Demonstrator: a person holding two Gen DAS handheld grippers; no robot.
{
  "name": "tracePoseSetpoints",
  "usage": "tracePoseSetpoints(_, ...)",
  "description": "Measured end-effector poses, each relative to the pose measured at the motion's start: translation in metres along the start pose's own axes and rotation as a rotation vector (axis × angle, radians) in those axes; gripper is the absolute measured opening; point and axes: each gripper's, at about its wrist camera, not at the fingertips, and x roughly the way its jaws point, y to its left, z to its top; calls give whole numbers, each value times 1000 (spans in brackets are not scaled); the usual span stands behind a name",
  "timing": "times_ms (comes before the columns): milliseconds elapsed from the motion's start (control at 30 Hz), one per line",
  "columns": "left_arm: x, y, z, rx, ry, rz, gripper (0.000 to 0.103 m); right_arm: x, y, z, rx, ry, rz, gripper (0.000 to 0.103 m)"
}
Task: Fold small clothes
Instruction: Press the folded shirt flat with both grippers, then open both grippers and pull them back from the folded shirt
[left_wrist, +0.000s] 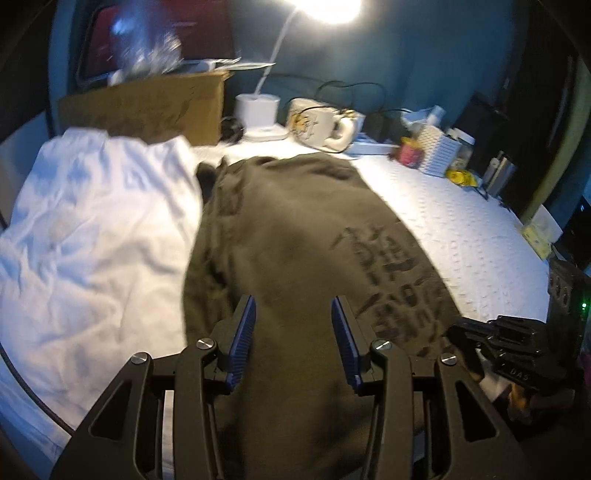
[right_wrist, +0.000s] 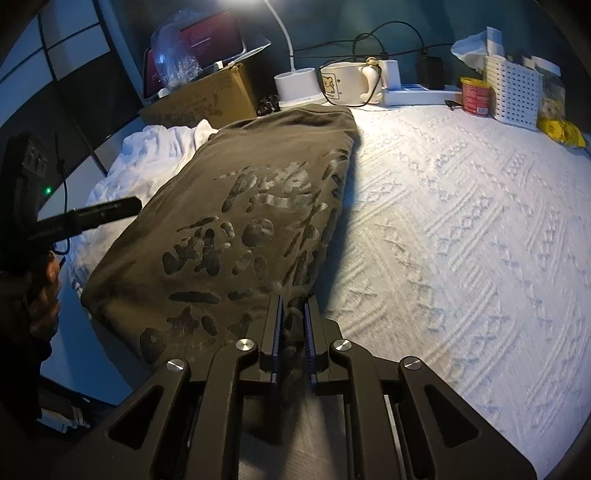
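A dark olive shirt with black printed characters (left_wrist: 295, 243) lies folded lengthwise on the white textured table cover (left_wrist: 461, 221). It also shows in the right wrist view (right_wrist: 236, 221). My left gripper (left_wrist: 293, 317) is open, hovering over the shirt's near part with nothing between its blue pads. My right gripper (right_wrist: 293, 310) is shut on the shirt's near right edge, with cloth bunched between the pads. The right gripper's body shows at the right in the left wrist view (left_wrist: 517, 347). A white garment (left_wrist: 92, 221) lies crumpled to the left of the shirt.
At the back stand a cardboard box (right_wrist: 207, 96), a white lamp base (right_wrist: 295, 86), a mug (right_wrist: 343, 86), a power strip (right_wrist: 417, 92), a red can (right_wrist: 476, 96) and a white perforated basket (right_wrist: 513, 92). A yellow packet (right_wrist: 561, 131) lies at far right.
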Motion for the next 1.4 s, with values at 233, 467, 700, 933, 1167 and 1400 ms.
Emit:
tracePoseSetpoints(233, 11, -28, -5, 34, 11, -2, 53, -18, -8, -9, 0, -6, -31, 32)
tracePoseSetpoints(467, 16, -57, -9, 87, 29, 1, 57, -43, -37, -14, 54, -32, -68, 40)
tracePoseSetpoints(700, 19, -83, 1, 132, 12, 5, 80, -67, -67, -18, 115, -71, -118, 41)
tracePoseSetpoints(933, 23, -107, 10, 152, -11, 6, 84, -84, -90, -19, 146, -80, -158, 67)
tracePoseSetpoints(1167, 17, -130, 26, 184, -66, 7, 86, -107, -105, -9, 169, -112, -226, 67)
tracePoseSetpoints(1400, 4, -142, 45, 169, -140, -17, 87, -132, -112, 8, 154, -161, -284, 67)
